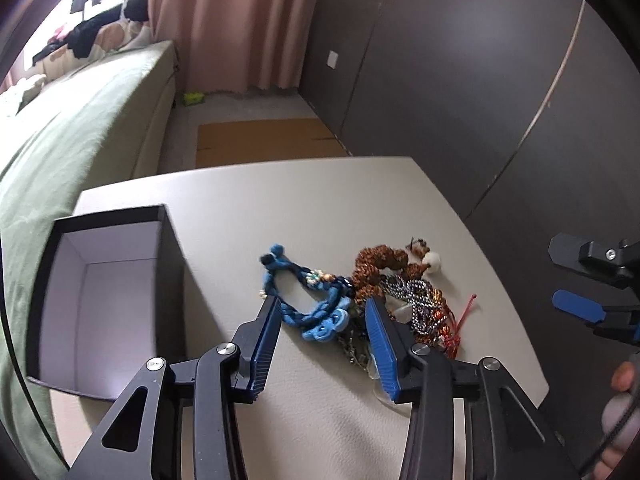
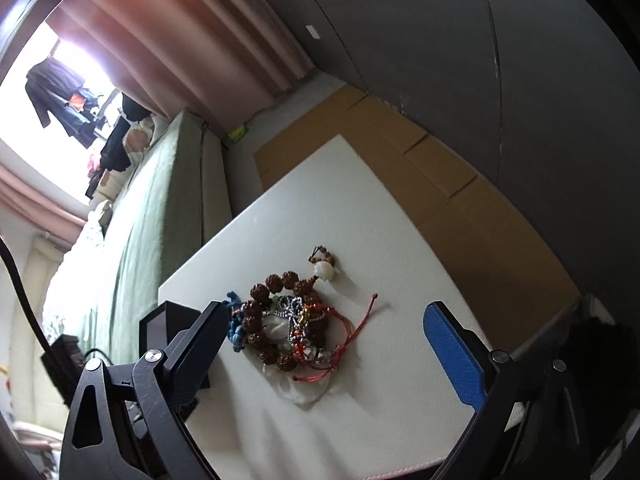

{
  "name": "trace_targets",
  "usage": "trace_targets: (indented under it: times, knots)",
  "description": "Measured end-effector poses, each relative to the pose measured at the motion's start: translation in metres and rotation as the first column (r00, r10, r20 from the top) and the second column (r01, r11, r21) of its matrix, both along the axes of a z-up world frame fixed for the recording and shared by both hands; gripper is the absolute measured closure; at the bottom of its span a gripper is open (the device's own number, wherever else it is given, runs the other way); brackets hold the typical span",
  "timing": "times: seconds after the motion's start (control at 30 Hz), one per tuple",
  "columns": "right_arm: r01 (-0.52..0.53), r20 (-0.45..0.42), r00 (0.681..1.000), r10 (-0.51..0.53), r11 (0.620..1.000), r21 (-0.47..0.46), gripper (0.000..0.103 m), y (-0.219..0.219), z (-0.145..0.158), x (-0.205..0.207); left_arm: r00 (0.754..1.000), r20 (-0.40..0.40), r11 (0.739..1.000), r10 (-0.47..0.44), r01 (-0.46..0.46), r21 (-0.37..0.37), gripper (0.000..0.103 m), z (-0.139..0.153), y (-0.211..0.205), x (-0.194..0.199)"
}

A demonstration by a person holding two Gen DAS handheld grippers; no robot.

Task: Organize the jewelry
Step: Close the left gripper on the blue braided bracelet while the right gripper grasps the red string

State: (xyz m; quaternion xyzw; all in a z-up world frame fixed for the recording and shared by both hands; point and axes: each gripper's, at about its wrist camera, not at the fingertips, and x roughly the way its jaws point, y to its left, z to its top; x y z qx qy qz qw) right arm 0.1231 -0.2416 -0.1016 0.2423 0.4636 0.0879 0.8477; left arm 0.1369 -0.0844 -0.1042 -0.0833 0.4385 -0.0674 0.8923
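A pile of jewelry lies on the white table (image 1: 320, 420): a blue braided cord bracelet (image 1: 304, 300), a brown bead bracelet (image 1: 376, 264) with a white bead (image 1: 434, 261), silver chains and a red string (image 1: 466, 312). My left gripper (image 1: 322, 320) is open, its fingers on either side of the blue bracelet's near end, empty. An open black box (image 1: 100, 280) with a white inside stands at the left. In the right wrist view the pile (image 2: 288, 328) lies ahead of my open, empty right gripper (image 2: 328, 320), which is held above the table.
A bed with a green cover (image 1: 72, 140) runs along the left. Flat cardboard (image 1: 268, 140) lies on the floor beyond the table. A dark wall (image 1: 460, 80) is on the right. The right gripper shows at the far right of the left wrist view (image 1: 592, 304).
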Motion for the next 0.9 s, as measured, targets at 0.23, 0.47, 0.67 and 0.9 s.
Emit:
trace_targets:
  times: [0.23, 0.47, 0.67, 0.9]
  knots:
    - [-0.048, -0.036, 0.998, 0.048, 0.999, 0.01, 0.007, 0.006, -0.011, 0.006, 1.0, -0.015, 0.999, 0.008, -0.008, 0.032, 0.073, -0.019, -0.005, 0.013]
    - [-0.084, -0.1, 0.991, 0.09, 0.995, 0.062, 0.041, 0.013, -0.029, 0.01, 1.0, 0.025, 1.0, 0.009, -0.008, -0.023, 0.095, -0.006, 0.004, 0.001]
    - [-0.094, -0.117, 0.988, 0.105, 0.992, 0.089, 0.06, 0.018, -0.036, 0.011, 0.996, 0.085, 0.999, 0.01, -0.006, -0.042, 0.095, 0.016, 0.013, -0.015]
    - [-0.123, -0.118, 0.985, 0.129, 0.991, 0.055, 0.077, 0.029, -0.034, 0.009, 0.992, 0.123, 0.998, 0.019, -0.011, -0.061, 0.095, 0.035, 0.029, -0.031]
